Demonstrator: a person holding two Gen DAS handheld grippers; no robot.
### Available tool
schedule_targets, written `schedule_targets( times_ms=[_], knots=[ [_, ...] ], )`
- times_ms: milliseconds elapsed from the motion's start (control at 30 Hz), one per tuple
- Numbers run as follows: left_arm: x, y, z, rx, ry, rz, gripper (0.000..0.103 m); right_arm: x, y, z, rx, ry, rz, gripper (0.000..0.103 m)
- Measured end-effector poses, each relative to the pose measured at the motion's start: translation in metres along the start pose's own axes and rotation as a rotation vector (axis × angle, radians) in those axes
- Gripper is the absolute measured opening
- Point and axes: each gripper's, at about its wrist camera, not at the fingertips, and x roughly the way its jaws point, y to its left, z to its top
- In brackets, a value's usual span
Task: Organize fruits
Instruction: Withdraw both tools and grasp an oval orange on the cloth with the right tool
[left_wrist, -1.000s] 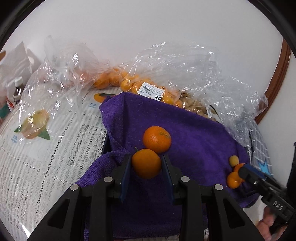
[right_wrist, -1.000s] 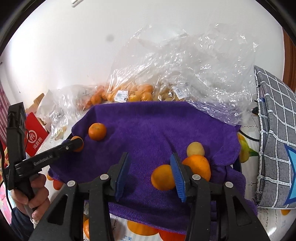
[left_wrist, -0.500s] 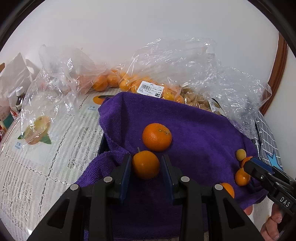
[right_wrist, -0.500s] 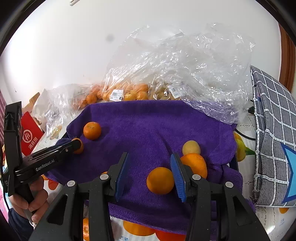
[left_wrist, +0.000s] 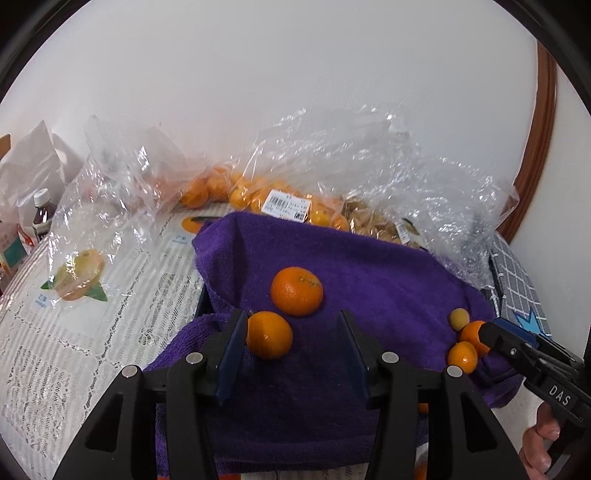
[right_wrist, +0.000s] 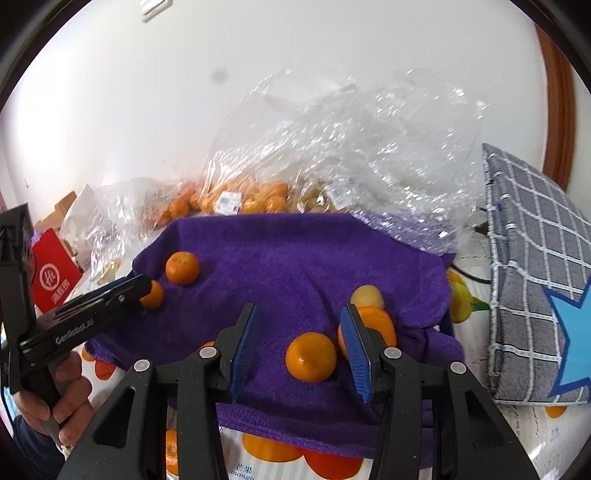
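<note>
Left gripper (left_wrist: 291, 347) jaws just opening off mandarin (left_wrist: 269, 339); right gripper (right_wrist: 300, 349) stands open

Purple towel (left_wrist: 369, 266); orange mandarins (left_wrist: 296, 291); grey-checked cushion (right_wrist: 535, 236).

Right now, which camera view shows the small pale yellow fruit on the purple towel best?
The right wrist view: the pale yellow fruit sits near the frame's middle, large, with only its lower edge hidden behind an orange. In the left wrist view the same fruit is small and far off toward the right edge.

left gripper (left_wrist: 291, 349) | jaws just opened | orange (left_wrist: 269, 335) released, resting against left finger
</note>
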Motion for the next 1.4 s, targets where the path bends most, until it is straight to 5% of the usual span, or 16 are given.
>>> schedule_targets(
  times_ms=[167, 533, 900, 1167, 1400],
  knots=[
    [-0.015, 0.003, -0.002, -0.008, -0.043, -0.009, 0.048, -0.017, 0.004, 0.002, -0.031, -0.063, 0.004, 0.046],
    [-0.04, 0.015, -0.017, -0.063, -0.051, -0.042, 0.048, -0.057, 0.006, -0.015, -0.016, -0.056, -0.045, 0.046],
    [-0.071, 0.013, -0.046, -0.012, -0.045, -0.013, 0.048, -0.082, 0.039, -0.07, -0.047, 0.071, 0.043, 0.046],
    [-0.09, 0.028, -0.062, -0.068, -0.028, 0.013, 0.048, -0.091, 0.067, -0.106, -0.064, 0.134, 0.156, 0.046],
    [-0.099, 0.032, -0.071, -0.077, -0.018, 0.013, 0.048, -0.082, 0.082, -0.119, -0.093, 0.181, 0.164, 0.046]
  ],
)
